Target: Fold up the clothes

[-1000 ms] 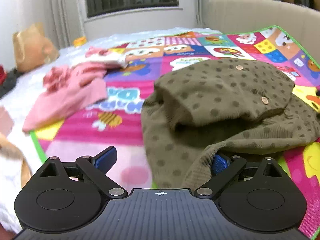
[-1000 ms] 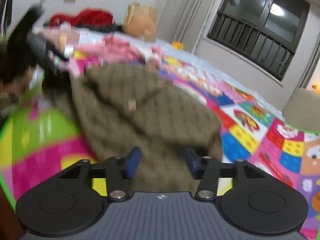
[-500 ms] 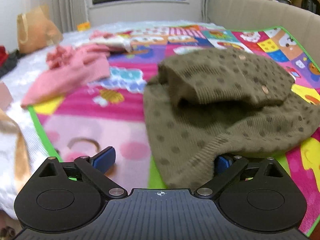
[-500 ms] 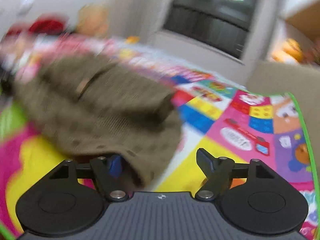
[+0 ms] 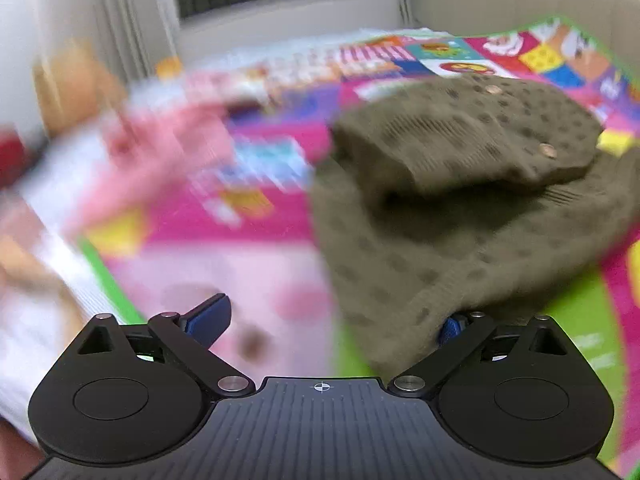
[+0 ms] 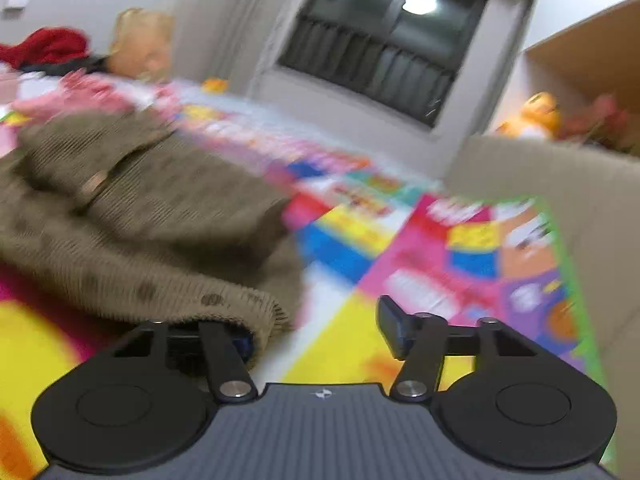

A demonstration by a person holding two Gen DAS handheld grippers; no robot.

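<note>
Lying in a loose heap on the bright patchwork play mat (image 5: 256, 264), the olive dotted sweater (image 5: 460, 200) has an upper layer doubled over its lower part, with two small round buttons showing on the top fold. In the left wrist view the left hand-held gripper (image 5: 332, 322) stands wide, its left blue pad bare over the pink area of the mat while its right pad is tucked under the near hem of the sweater, so the knit drapes over that finger; nothing is pinched between the two pads. A pink garment (image 5: 160, 152) lies well apart to the left of the sweater, blurred, near the mat's green edge and the white bedding (image 5: 48, 264) beyond it.

In the right wrist view the right hand-held gripper (image 6: 320, 330) is likewise spread wide. Its left finger is buried beneath the ribbed edge of the sweater (image 6: 140, 220), and its right finger hangs free over the yellow patch of the mat (image 6: 440, 248). The sweater fills the left half of this view, with the pink garment (image 6: 80, 96) behind it. A dark barred window (image 6: 380, 52) sits on the far wall, and an orange plush toy (image 6: 532, 116) rests on the beige ledge at the right. Both views are smeared with motion blur.
</note>
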